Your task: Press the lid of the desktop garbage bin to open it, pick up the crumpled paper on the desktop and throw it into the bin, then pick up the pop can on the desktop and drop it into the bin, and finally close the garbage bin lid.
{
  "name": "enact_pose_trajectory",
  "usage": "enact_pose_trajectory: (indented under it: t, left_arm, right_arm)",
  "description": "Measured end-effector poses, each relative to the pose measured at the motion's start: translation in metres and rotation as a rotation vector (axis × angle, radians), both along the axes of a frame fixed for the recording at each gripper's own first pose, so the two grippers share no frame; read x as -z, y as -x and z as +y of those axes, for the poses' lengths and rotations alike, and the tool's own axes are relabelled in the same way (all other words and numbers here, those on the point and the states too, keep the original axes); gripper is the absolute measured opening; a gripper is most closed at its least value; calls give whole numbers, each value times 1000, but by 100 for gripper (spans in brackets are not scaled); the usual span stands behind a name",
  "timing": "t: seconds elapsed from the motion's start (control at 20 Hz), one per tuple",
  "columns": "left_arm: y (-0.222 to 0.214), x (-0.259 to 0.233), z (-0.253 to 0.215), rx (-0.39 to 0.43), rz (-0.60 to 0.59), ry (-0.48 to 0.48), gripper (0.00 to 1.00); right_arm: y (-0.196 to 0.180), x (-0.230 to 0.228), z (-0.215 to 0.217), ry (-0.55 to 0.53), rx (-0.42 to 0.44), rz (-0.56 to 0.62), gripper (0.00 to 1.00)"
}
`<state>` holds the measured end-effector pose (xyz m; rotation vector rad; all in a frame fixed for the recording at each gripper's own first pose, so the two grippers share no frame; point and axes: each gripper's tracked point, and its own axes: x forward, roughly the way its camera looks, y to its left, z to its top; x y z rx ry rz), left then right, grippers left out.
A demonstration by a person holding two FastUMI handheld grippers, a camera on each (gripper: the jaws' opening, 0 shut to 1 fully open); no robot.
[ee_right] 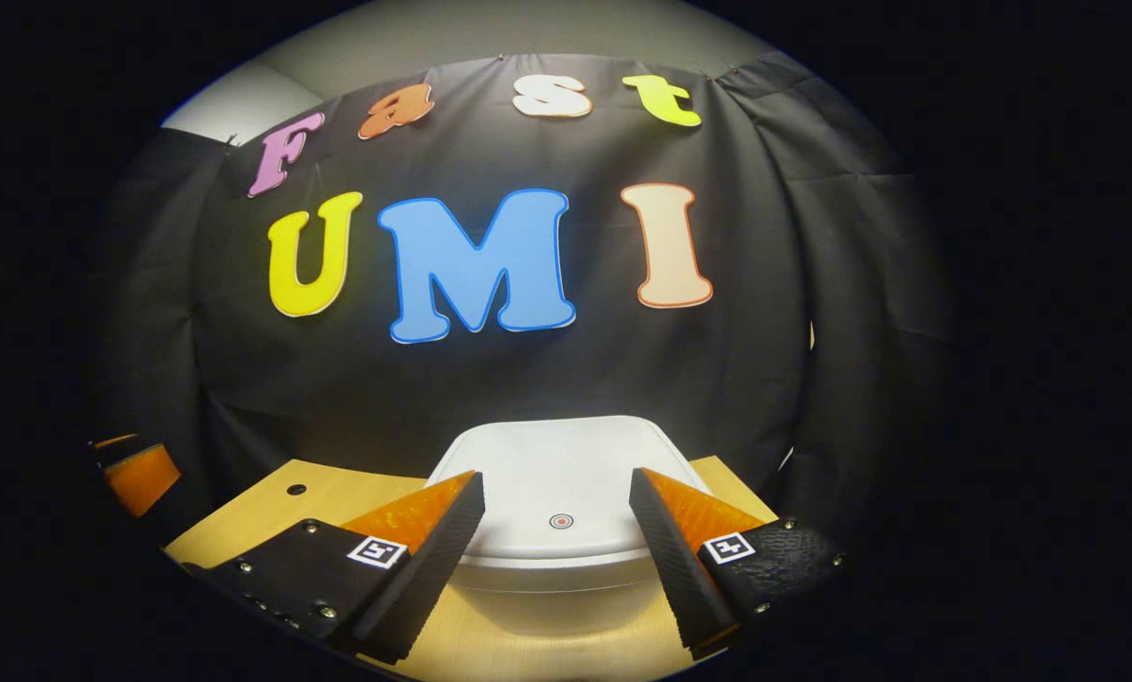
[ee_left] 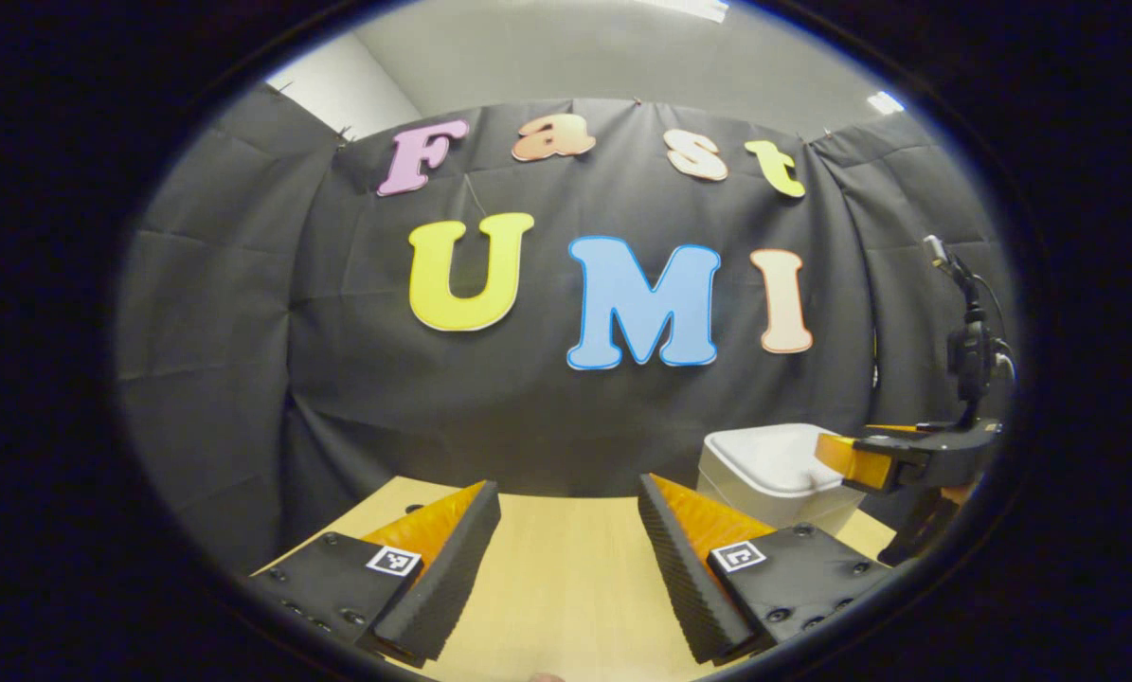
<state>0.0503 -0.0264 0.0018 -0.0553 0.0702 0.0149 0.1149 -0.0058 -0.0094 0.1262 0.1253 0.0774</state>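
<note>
— Jaws on both grippers are standing spread with nothing between them. The right gripper is hovering over the near edge of the bin, its lid lying flat and shut.

— So which step is this?

— The first one, I'd judge: the press that opens the lid. A small round mark is sitting near the lid's front edge, between the right fingers, and that is probably the spot to push.

— What is the next move asking for?

— Lowering one fingertip squarely onto that mark, pushing straight down so the bin isn't sliding on the counter.

— And the left?

— The left gripper is waiting, level above bare counter, pointing at the far wall. From there the bin is sitting to the right, with the right gripper reaching over it. Paper and can I cannot place.
</note>
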Motion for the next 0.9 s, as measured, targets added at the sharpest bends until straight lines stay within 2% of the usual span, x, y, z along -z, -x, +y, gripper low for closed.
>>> enact_pose_trajectory:
  t: [0.25,0.4,0.7,0.9]
  left_arm:
    - [3,-1,1,-3,-32,41,95]
    - [7,-3,5,-1,-40,52,96]
    - [19,-5,9,16,-56,22,96]
    - [23,-9,7,41,-72,-15,96]
  right_arm:
    - [37,-24,11,65,-38,-51,98]
    - [61,-31,22,69,-63,-76,100]
    - [84,-32,25,65,-33,-111,98]
    - [88,-33,25,60,-8,-117,100]
